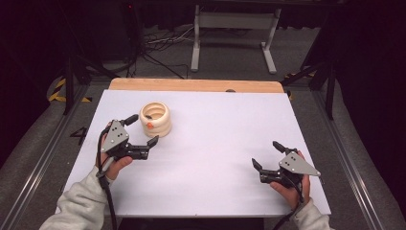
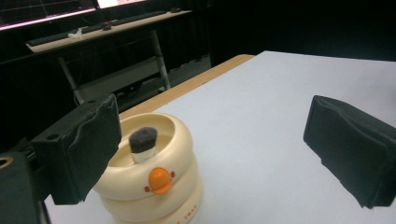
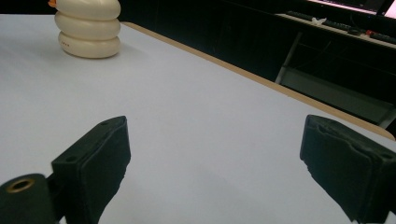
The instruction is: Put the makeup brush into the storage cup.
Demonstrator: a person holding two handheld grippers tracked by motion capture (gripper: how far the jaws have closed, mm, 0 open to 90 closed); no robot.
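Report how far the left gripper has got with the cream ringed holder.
Done: left gripper sits open beside the cream ringed holder, one jaw by its rim. In hand: nothing gripped. The dark-tipped piece stands inside. Left: closing and lifting, probably. Right gripper rests open, far off.

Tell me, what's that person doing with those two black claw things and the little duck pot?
A person holds a gripper in each hand. The left gripper hangs open right beside the cream duck-faced pot, not gripping it. The right gripper waits open over the bare white table, far from the pot.
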